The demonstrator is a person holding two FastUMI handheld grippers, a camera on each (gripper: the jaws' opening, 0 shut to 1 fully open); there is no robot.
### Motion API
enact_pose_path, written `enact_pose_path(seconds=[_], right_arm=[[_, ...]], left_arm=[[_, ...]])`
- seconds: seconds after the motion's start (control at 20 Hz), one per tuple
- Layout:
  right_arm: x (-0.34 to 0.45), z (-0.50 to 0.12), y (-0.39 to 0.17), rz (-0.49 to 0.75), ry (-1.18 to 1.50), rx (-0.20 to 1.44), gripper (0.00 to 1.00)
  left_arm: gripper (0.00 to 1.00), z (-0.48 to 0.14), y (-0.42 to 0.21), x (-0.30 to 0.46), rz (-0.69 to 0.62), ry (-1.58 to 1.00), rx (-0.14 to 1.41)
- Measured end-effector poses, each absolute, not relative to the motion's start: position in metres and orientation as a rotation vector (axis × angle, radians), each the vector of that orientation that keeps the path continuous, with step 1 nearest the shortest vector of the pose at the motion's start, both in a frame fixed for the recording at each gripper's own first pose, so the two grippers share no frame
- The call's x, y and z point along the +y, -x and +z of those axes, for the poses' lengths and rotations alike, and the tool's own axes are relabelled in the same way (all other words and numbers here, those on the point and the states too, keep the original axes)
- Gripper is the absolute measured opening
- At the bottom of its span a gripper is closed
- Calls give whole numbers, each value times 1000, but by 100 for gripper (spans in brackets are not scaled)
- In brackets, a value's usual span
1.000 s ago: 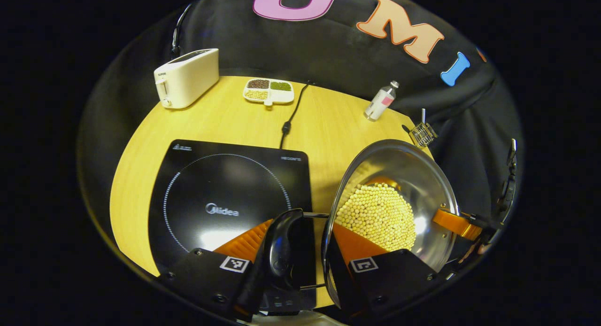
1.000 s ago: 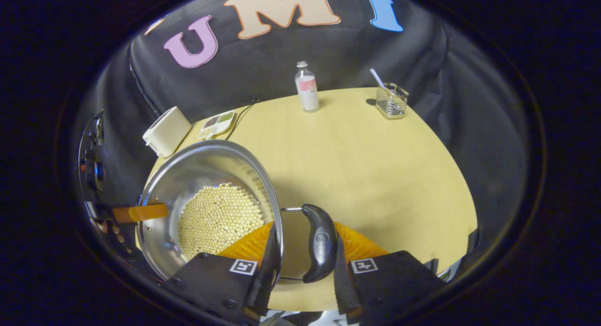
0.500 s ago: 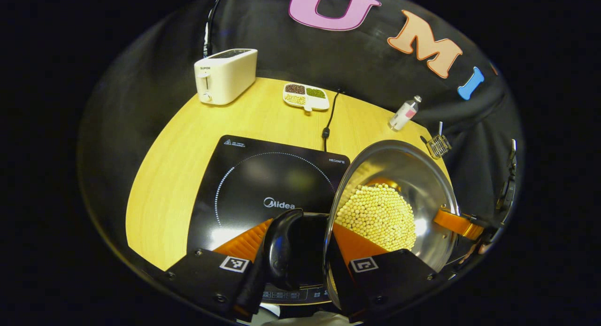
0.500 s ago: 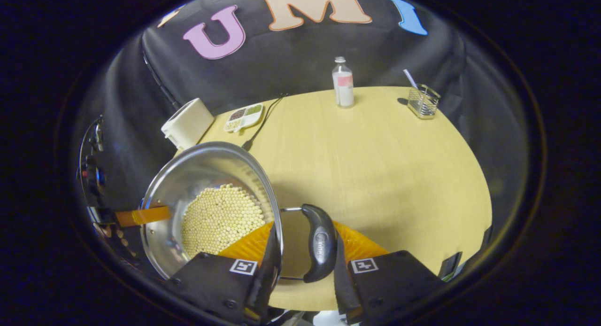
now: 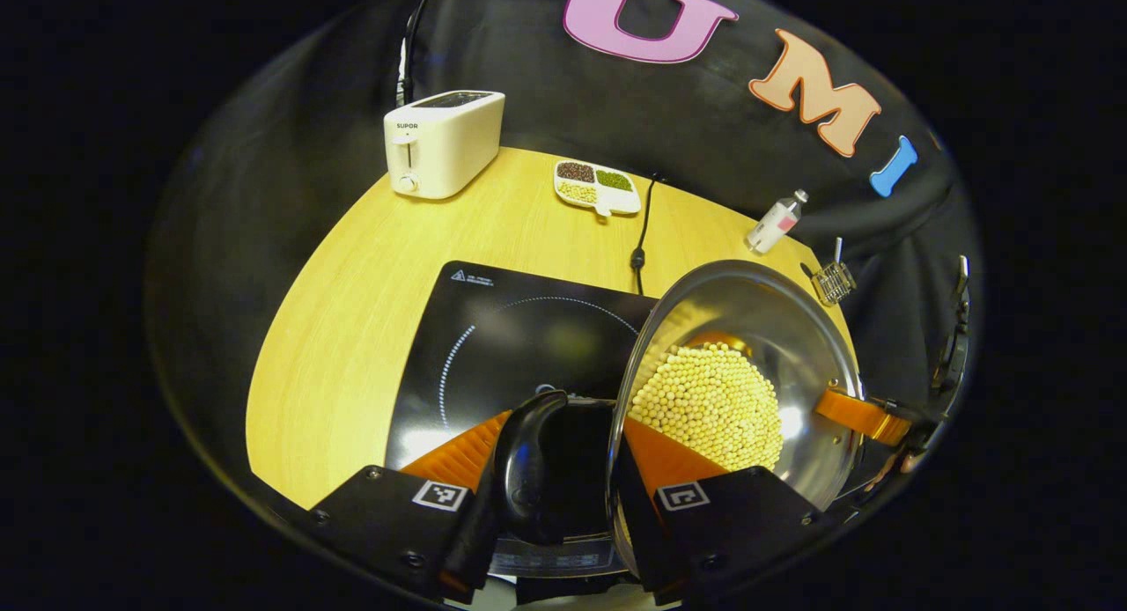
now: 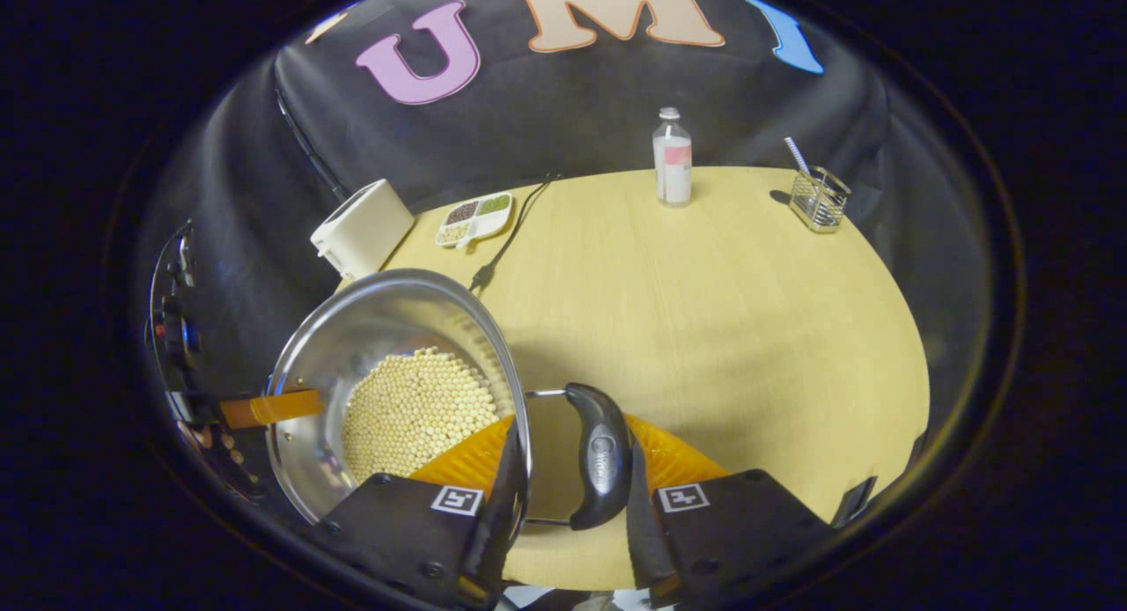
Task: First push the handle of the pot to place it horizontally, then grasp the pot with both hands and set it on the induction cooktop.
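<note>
The left gripper is pinching between its orange fingers the black curved side handle of the round stainless-steel pot, filled with pale yellow beans; the right gripper is clamping the opposite black handle likewise. Both are carrying the pot in the air, partly over the right edge of the black glass induction cooktop on the round wooden table. The transfer step is in hand; next calls for centring the pot over the ring and lowering it level.
</note>
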State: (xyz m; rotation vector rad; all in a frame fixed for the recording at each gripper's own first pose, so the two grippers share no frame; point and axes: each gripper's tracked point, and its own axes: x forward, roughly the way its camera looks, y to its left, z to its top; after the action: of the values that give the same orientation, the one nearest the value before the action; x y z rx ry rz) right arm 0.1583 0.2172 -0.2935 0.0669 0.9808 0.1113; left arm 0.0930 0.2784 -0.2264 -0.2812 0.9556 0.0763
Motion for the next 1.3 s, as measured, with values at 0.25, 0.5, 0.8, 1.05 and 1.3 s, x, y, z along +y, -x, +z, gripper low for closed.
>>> enact_pose_path(seconds=[0.25, 0.5, 0.8, 1.05, 1.3], right_arm=[[263, -309, -158, 90, -81, 1003, 58], [298, -318, -157, 79, -79, 1020, 55], [322, -333, -159, 66, -51, 1039, 58], [331, -340, -163, 66, -52, 1044, 58], [332, -341, -168, 62, -44, 1031, 52]], left_arm=[[64, -231, -97, 321, 64, 264, 981], [64, -238, -96, 354, 63, 267, 995], [64, -253, -98, 376, 65, 293, 1022], [64, -259, -98, 383, 65, 307, 1019], [64, -262, -104, 385, 49, 313, 1005]])
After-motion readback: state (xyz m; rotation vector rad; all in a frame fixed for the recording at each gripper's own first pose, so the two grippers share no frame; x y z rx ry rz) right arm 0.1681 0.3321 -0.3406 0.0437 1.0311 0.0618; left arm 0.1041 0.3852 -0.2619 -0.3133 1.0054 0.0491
